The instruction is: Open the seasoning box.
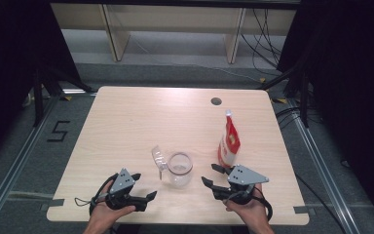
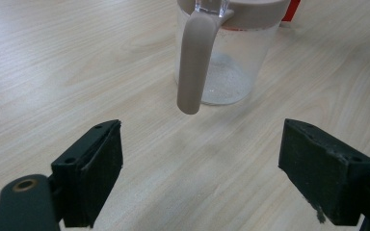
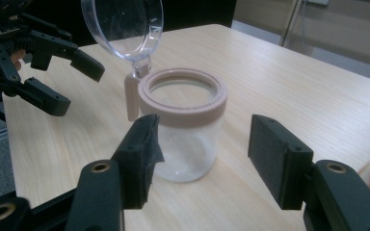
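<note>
The clear jar (image 1: pixel 179 169) stood upright on the table (image 1: pixel 126 126), between the two grippers, with its lid (image 3: pixel 123 26) flipped up and its handle (image 2: pixel 195 62) pointing at the left gripper (image 1: pixel 148 197). The right gripper (image 1: pixel 213 176) was nearer to it. Both grippers had their jaws wide apart and held nothing.

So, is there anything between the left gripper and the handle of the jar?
Nothing visible. In the left gripper view, bare table lies between the open left gripper and the beige handle of the clear jar, whose lid stands flipped open.
</note>
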### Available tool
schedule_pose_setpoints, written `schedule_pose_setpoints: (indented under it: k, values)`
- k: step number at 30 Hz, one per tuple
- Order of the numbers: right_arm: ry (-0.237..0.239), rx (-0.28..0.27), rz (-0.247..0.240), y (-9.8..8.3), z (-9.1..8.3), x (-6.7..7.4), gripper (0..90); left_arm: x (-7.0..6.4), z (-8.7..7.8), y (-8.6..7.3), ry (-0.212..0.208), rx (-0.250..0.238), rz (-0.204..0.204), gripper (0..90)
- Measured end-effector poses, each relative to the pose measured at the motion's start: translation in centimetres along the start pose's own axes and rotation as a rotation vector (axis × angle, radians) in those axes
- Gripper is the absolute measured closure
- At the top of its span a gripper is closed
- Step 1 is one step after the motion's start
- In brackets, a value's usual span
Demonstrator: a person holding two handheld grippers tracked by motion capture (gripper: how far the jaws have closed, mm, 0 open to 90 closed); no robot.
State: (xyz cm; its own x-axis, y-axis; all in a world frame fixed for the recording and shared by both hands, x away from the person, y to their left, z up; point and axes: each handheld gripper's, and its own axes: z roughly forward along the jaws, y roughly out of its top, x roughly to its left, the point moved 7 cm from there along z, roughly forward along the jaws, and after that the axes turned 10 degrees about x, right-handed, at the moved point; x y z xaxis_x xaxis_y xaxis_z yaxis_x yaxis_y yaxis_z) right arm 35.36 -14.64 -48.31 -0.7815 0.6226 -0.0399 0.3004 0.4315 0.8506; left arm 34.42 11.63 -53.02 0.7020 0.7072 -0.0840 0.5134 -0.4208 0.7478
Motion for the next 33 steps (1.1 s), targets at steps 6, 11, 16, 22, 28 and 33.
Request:
schedule_pose_setpoints:
  k: [6,11,16,22,28,33]
  values:
    - [-0.026,0.017,0.031,-1.2,-1.2,-0.5,42.1,-0.1,0.1,0.0,-0.005,0.002,-0.005,15.2]
    - [-0.041,0.029,0.078,-2.3,-2.2,-1.2,41.3,-0.2,0.1,0.0,-0.008,-0.006,-0.017,15.2]
    - [-0.082,0.033,0.100,-3.1,-2.8,-2.1,39.4,-0.1,0.1,0.0,-0.006,-0.003,-0.017,15.2]
    - [-0.090,0.031,0.108,-3.4,-2.9,-2.8,37.5,0.0,0.1,-0.1,0.000,0.006,0.004,15.2]
    - [-0.127,0.045,0.134,-3.9,-3.3,-3.7,33.3,-0.1,0.2,0.0,-0.008,-0.001,-0.013,15.2]
    - [-0.177,0.044,0.200,-4.3,-3.3,-5.0,28.3,-0.1,0.2,0.0,-0.002,0.000,-0.004,15.2]
